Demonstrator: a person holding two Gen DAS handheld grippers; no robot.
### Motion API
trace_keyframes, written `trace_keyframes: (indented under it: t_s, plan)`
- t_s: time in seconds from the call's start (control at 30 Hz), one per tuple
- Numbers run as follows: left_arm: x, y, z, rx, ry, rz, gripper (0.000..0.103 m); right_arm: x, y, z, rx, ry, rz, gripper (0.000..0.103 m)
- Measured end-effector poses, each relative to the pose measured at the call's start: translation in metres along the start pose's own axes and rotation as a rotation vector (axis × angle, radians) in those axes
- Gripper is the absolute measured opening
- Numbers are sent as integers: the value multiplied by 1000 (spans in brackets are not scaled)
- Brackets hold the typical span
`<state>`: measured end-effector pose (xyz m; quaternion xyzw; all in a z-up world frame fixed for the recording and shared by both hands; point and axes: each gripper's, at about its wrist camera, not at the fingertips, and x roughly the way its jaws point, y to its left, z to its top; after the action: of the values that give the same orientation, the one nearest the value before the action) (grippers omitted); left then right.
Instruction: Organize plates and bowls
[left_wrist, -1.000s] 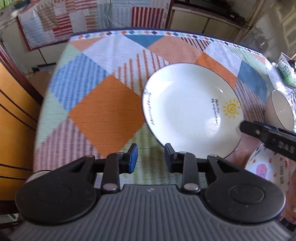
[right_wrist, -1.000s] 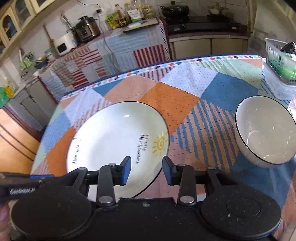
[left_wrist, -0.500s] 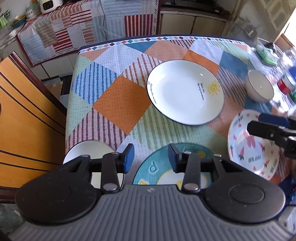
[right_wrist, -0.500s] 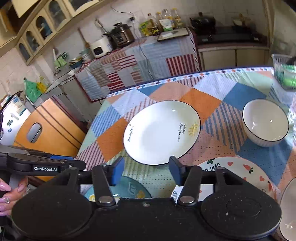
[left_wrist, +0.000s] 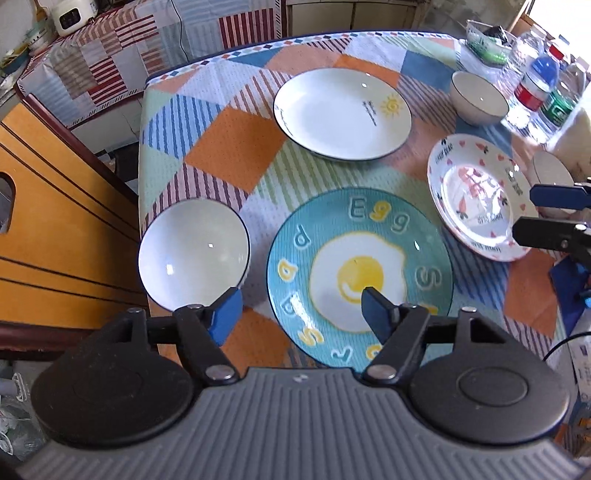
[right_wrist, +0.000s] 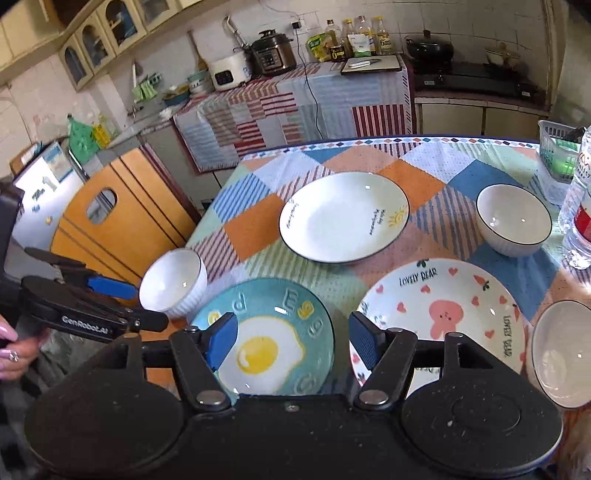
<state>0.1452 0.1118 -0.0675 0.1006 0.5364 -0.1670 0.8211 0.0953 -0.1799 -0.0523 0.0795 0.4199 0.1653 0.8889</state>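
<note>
On the patchwork tablecloth lie a white sun plate, a teal egg plate and a pink bear plate. White bowls stand at the near left, far right and near right. My left gripper is open and empty above the egg plate's near edge. My right gripper is open and empty, above the gap between the egg and bear plates.
Water bottles and a plastic basket stand at the table's right side. A wooden chair is beside the left table edge. A kitchen counter with appliances lies beyond the table.
Both grippers pulled back and up from the sun plate, bringing the whole table into view. Both sets of jaws opened wider.
</note>
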Motion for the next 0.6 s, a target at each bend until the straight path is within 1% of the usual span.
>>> trace_keyframes:
  t_s: [0.13, 0.23, 0.33, 0.47, 0.6]
  plan:
    - [6, -6, -14, 29, 30, 9, 76, 0, 1, -14, -24, 47, 25, 71]
    - [13, -9, -20, 50, 59, 3, 78, 4, 2, -27, -35, 88, 38, 71]
    - [21, -13, -25, 78, 85, 18, 79, 10, 1, -40, -39, 112, 54, 71]
    - [33, -17, -28, 106, 118, 32, 79, 24, -6, -55, -7, 145, 62, 71]
    - [47, -17, -30, 111, 155, 47, 80, 37, -13, -67, 50, 160, 96, 71]
